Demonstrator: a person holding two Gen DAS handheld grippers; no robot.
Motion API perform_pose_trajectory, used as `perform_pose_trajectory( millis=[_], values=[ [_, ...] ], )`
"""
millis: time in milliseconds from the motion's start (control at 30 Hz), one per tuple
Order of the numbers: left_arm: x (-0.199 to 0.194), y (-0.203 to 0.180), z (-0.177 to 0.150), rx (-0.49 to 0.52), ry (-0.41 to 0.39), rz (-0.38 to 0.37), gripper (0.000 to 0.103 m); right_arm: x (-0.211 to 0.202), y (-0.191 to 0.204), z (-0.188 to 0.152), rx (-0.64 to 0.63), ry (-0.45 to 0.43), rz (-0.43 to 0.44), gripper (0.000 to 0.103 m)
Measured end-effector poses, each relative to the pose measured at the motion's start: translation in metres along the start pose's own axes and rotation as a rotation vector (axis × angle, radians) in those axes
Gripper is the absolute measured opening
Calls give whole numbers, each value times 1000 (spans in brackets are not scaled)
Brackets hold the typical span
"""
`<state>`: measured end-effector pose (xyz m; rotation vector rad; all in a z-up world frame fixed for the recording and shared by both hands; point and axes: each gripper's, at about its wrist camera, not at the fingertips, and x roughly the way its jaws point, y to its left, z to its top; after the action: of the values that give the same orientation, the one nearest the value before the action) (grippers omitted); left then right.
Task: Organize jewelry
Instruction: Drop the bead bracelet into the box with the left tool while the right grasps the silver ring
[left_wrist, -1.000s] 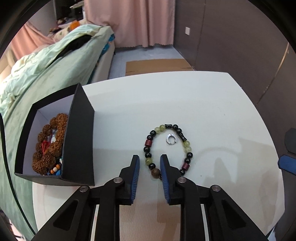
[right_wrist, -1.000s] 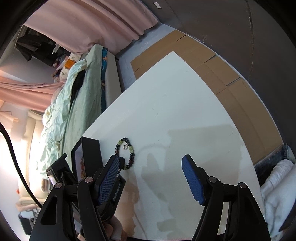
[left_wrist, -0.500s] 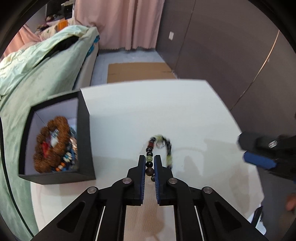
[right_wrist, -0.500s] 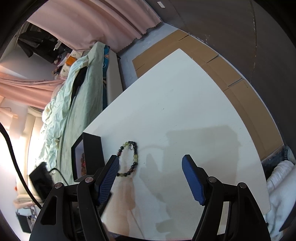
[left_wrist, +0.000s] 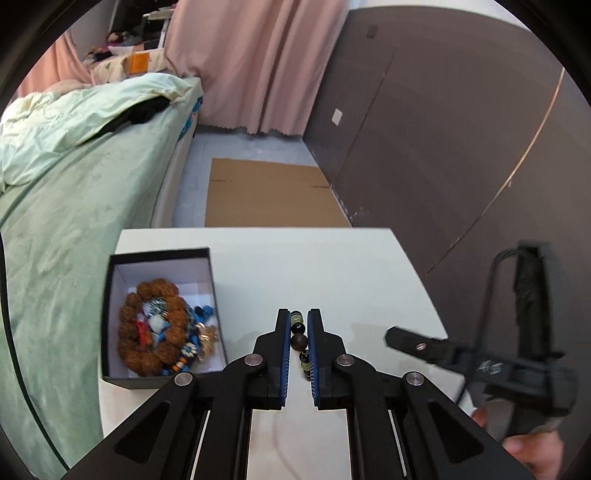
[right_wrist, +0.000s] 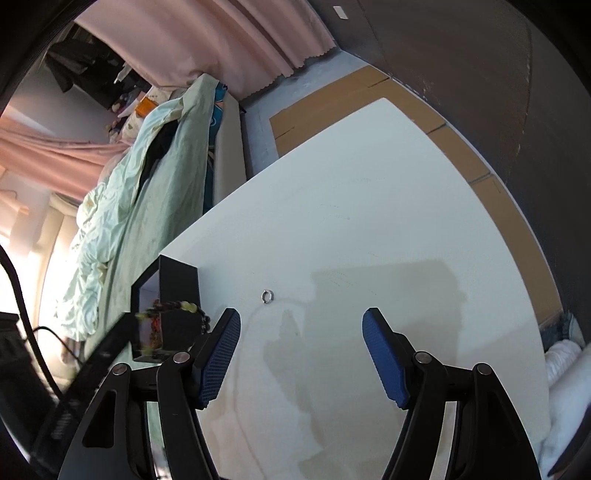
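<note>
My left gripper (left_wrist: 298, 332) is shut on a bead bracelet (left_wrist: 299, 341) of black, brown and pale green beads and holds it above the white table (left_wrist: 314, 266). The bracelet also shows hanging at the left of the right wrist view (right_wrist: 173, 306). A black jewelry box (left_wrist: 162, 317) with a white inside holds a brown seed bracelet and blue beads, to the left of my left gripper. A small silver ring (right_wrist: 266, 296) lies on the table (right_wrist: 369, 221) ahead of my right gripper (right_wrist: 301, 336), which is open and empty. The right gripper shows blurred in the left wrist view (left_wrist: 443, 350).
A bed with a pale green duvet (left_wrist: 74, 166) runs along the table's left side. Flat cardboard (left_wrist: 269, 195) lies on the floor beyond the table. A dark wall (left_wrist: 443, 129) stands on the right. The box (right_wrist: 173, 291) stands at the table's left edge.
My left gripper has shut on the bead bracelet and lifted it off the table, leaving the silver ring behind. The left camera view rose and tilted up. The right gripper stayed open.
</note>
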<state>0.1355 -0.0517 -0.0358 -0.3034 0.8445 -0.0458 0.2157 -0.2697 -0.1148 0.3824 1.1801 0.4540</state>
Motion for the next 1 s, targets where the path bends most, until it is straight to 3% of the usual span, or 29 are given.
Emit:
perform_pose_trajectory(
  millis=[100, 400, 667, 867, 967, 1000],
  values=[
    [-9, 13, 6, -30, -20, -6, 9, 12, 10, 1, -29, 15, -7, 55],
    [-23, 49, 18, -110, -41, -26, 9, 51, 37, 4, -112, 46, -96, 42],
    [-28, 81, 26, -168, -55, -28, 9, 70, 62, -3, -233, 41, -219, 39],
    [-20, 97, 26, -208, -28, -19, 9, 76, 79, -10, -338, 35, -333, 32],
    [-13, 101, 26, -228, 14, -24, 13, 75, 81, -13, -374, 26, -378, 14],
    [-9, 103, 25, -241, 41, -31, 20, 74, 81, -13, -371, 29, -370, 14]
  ],
)
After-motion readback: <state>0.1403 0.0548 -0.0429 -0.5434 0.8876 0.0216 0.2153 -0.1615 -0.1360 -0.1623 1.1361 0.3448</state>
